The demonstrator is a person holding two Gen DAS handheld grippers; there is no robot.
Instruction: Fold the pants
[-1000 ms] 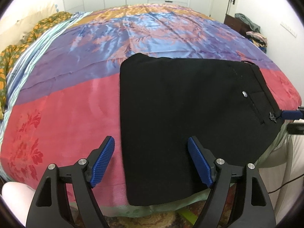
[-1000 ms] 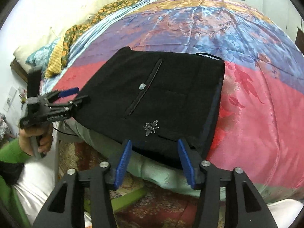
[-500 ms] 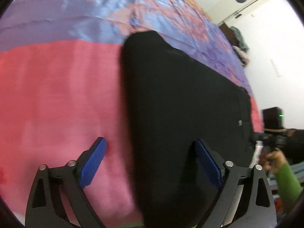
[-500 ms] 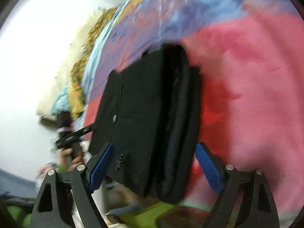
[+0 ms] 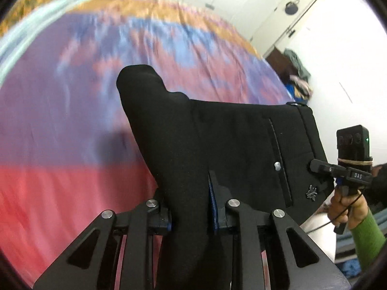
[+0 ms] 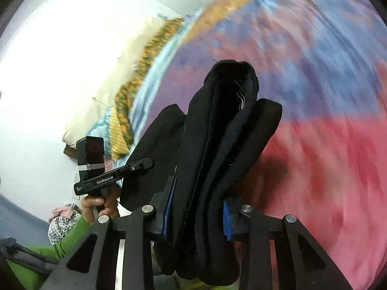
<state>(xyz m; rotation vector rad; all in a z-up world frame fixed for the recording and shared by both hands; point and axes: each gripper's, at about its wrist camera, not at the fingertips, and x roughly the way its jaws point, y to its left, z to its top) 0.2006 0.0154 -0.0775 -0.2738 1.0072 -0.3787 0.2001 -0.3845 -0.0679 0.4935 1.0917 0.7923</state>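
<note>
left gripper (image 5: 191, 213): jaws just closed from wide apart, now clenched on a bunched edge of the folded black pants (image 5: 225, 149). right gripper (image 6: 197, 213): jaws likewise just closed, clenched on the thick stacked layers at the waistband end. half a second ago both sets of jaws open, straddling the cloth; a second ago pants flat on the bed (image 5: 72, 125) near its edge. now gripped ends raised off the bedspread, far fold apparently still down. judged: fold complete, bundle being picked up for moving or one more fold. green sleeve (image 5: 365, 229) at right.
</note>
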